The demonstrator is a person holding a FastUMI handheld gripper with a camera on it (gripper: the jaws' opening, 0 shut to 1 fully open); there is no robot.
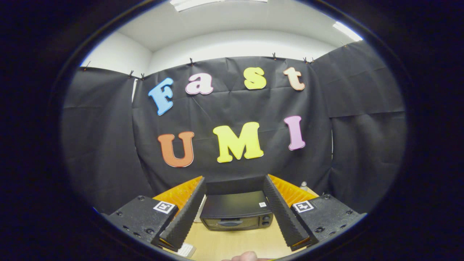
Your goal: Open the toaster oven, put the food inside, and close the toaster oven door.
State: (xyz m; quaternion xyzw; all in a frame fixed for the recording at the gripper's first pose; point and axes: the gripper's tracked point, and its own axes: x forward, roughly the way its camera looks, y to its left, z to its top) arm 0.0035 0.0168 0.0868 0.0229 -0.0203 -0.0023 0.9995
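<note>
On a pale wooden table (232,241), against the black cloth wall (232,108): black toaster oven (236,212), seen from above and in front, well beyond the fingertips and framed in the gap between the two fingers. Door shut, handle (230,223) a dim bar across the glass, two small knobs (266,220) at the right of the front. Interior unreadable through the dark pane. Small white sticker (262,204) on the oven top, print too small to make out.

Gripper (235,178) raised above the table, fingers spread wide apart, holding nothing, touching nothing. Ridged pads (281,210) on the inner faces; square marker tags (303,206) on both finger bases.

Left flank of the oven hidden behind the left finger; a sliver of something white (200,212) there, cut off, identity unclear. Below the left finger's base, a corner of a pale, gridded object (185,250), mostly hidden. Behind the right finger, a small clear cap-like thing (303,185) near the wall, too little visible to name. At the near edge of the table, a fingertip of a person (245,257), rest cut off. Food not made out anywhere.
</note>
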